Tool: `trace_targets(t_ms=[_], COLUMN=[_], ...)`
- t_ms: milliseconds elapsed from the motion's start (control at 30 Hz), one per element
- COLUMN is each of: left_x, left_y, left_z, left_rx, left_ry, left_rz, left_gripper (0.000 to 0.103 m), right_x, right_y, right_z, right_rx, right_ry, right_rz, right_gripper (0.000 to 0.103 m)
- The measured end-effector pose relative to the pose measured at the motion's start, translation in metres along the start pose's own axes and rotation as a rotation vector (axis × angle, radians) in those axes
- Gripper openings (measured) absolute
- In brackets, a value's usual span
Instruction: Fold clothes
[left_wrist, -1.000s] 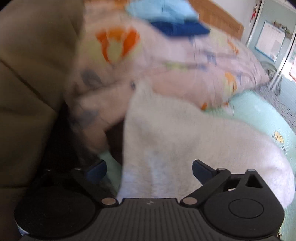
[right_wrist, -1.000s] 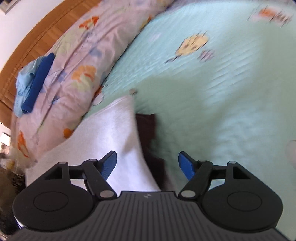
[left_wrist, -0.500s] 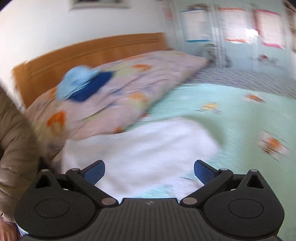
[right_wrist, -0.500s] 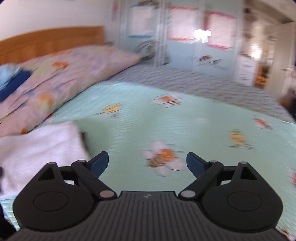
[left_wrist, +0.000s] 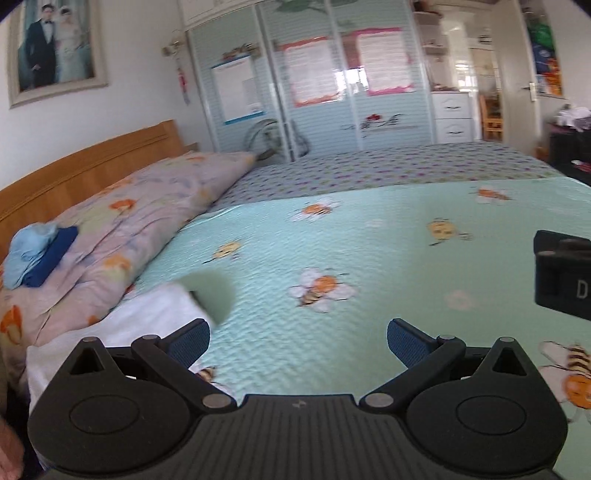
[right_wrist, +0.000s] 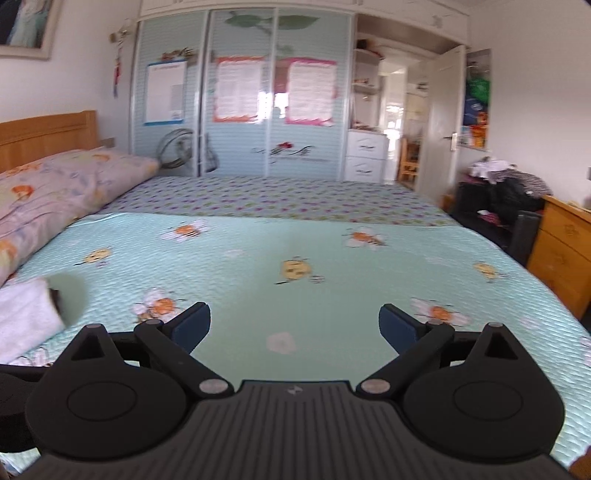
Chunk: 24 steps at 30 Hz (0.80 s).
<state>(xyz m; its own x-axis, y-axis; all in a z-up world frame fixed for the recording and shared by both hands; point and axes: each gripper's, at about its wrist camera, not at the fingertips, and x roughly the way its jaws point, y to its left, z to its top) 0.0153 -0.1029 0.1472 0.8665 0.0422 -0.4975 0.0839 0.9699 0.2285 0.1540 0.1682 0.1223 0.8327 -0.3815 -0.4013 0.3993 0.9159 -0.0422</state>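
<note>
Jaws on both the left gripper (left_wrist: 297, 338) and right gripper (right_wrist: 293, 325) are spread wide, the right's having just been opening, nothing between them. White towel (left_wrist: 147, 317) looks folded, lying on the bed (left_wrist: 369, 258) beside the pillow (left_wrist: 140, 206). No other unfolded clothes in sight, so probably near done.

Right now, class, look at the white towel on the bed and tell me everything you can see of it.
The white towel looks soft and fluffy, like terry cloth. It lies flat, apparently folded, on the green bee-print bedspread near the bed's head, with one side against the flowered quilt. Something small and dark peeks out at its far corner; what it is cannot be told. Its near end is hidden behind the gripper body. Nothing grips it: both views show empty, open jaws above the bedspread.
</note>
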Motion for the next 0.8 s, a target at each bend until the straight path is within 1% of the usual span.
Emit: trace_targets(t_ms=[67,133,267,367,533,800], left_x=[-0.009,-0.017,-0.036,-0.048,-0.068,-0.09], left_y=[-0.01,-0.015,-0.022,-0.021,-0.017,-0.008], left_z=[-0.004,-0.007,-0.012,-0.014,-0.012,-0.013], left_rx=[0.016,0.026,0.034,0.029,0.029,0.009], left_ry=[-0.011,-0.018,-0.029,-0.037,-0.072,-0.107], left_rz=[-0.012,-0.025,-0.033,-0.039,-0.04,-0.037], left_gripper=[0.102,0.102,0.102,0.102,0.102,0.102], right_x=[-0.004,-0.003,-0.013,-0.023,-0.044,-0.067], right_y=[-0.008,-0.008,-0.014,-0.014,-0.014,-0.008], right_z=[-0.002,-0.002,-0.003,-0.005,-0.005,0.0], right_rx=[0.011,0.023,0.043,0.033,0.019,0.011], right_ry=[-0.011,-0.021,-0.038,-0.049,-0.082,-0.135], right_rz=[-0.021,-0.038,-0.044,-0.043,-0.034,-0.008], right_gripper=[0.098,0.098,0.098,0.098,0.098,0.098])
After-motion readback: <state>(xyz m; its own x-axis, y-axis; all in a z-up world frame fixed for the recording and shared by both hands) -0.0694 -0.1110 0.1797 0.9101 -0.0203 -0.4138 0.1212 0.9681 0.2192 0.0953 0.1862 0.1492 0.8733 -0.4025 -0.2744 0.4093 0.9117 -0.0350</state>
